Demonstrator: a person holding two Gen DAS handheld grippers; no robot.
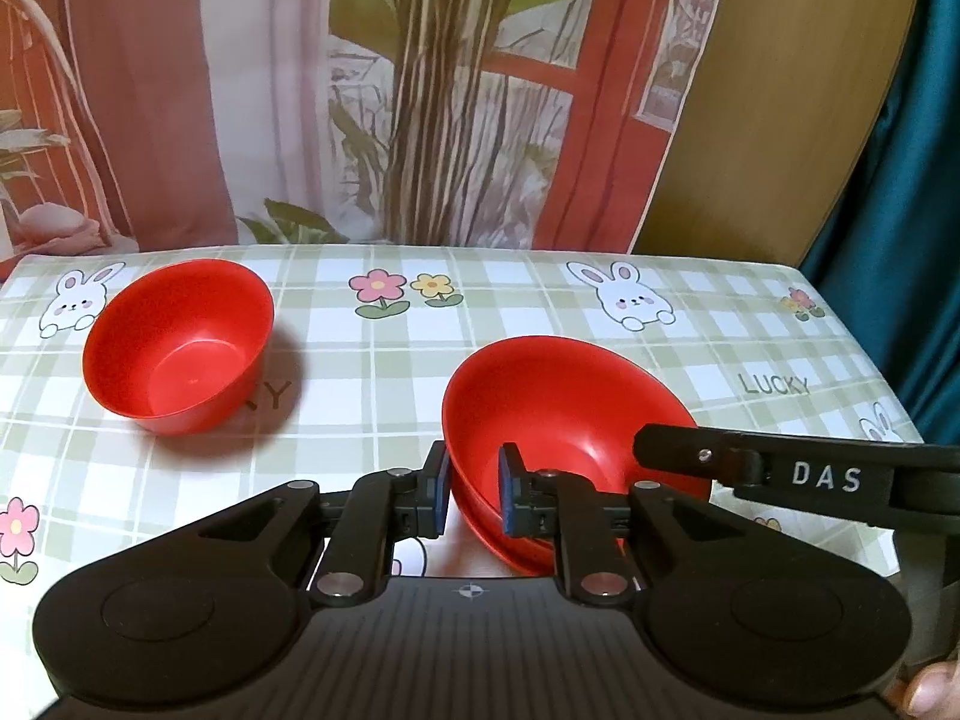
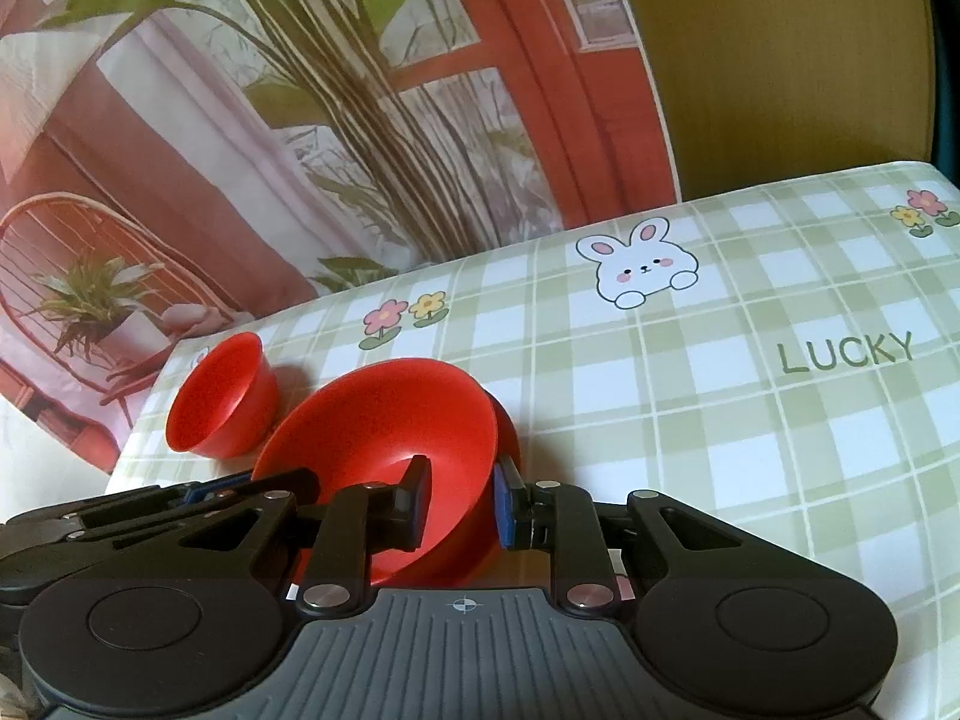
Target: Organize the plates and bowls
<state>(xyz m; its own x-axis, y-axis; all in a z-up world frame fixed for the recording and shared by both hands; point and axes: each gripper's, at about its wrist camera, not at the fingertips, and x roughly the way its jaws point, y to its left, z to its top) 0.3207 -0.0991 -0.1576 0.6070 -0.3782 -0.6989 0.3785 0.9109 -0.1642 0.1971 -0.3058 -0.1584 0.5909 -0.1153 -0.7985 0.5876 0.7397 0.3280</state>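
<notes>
A wide red bowl (image 1: 570, 396) (image 2: 390, 414) sits nested in a second one like it, near the front of the checked tablecloth (image 1: 372, 372). My left gripper (image 1: 475, 495) straddles its left rim, one pad outside and one inside; the inner pad stands a little off the wall. My right gripper (image 2: 459, 504) is shut on the bowl's right rim, and its finger (image 1: 660, 450) reaches in from the right in the left wrist view. A smaller, deeper red bowl (image 1: 180, 348) (image 2: 222, 396) stands alone, upright, farther left.
A printed backdrop of plants and a red door (image 1: 420, 120) hangs right behind the table's far edge. A wooden panel (image 1: 780, 120) and a teal curtain (image 1: 912, 240) stand to the right. A thumb (image 1: 936, 690) shows at the lower right corner.
</notes>
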